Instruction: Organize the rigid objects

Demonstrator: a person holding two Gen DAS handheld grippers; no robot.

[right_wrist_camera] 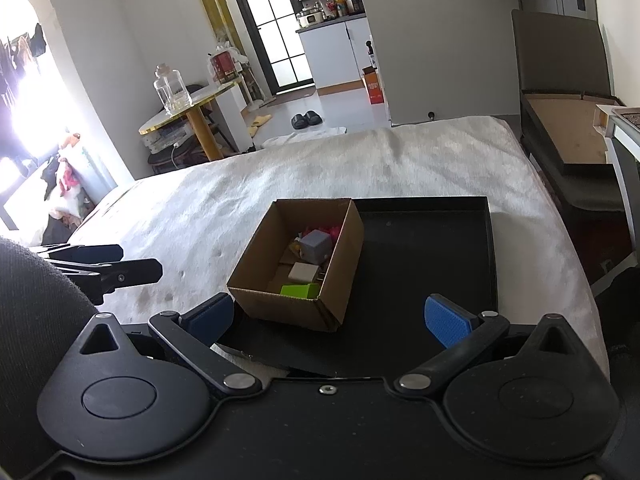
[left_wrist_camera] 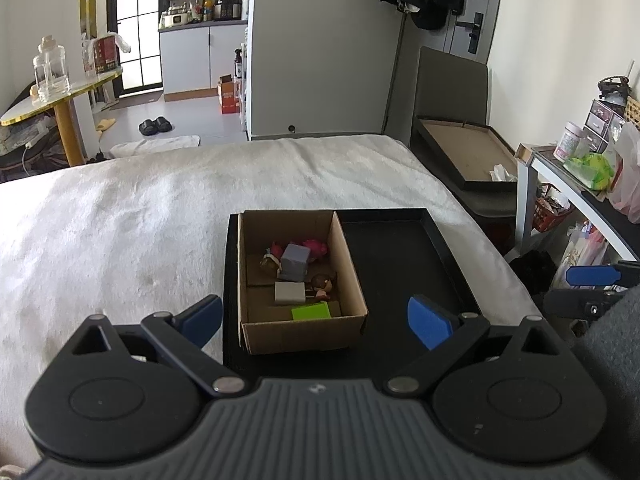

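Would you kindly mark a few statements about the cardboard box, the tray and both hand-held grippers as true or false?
1. The cardboard box sits on the black tray. True.
2. The box is empty. False: it holds small items, including a green block and a grey cube.
3. The left hand-held gripper is open and holds nothing. True.
4. The right hand-held gripper grips the green block. False: it is open and empty.
5. The tray rests on a white blanket. True.

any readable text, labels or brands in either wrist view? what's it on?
None readable.
Red container on the round side table: printing blurred.
Orange carton on the floor: markings too small.
Pink-lidded jar on the shelf: pattern only.
Cardboard box and black tray: no print visible.
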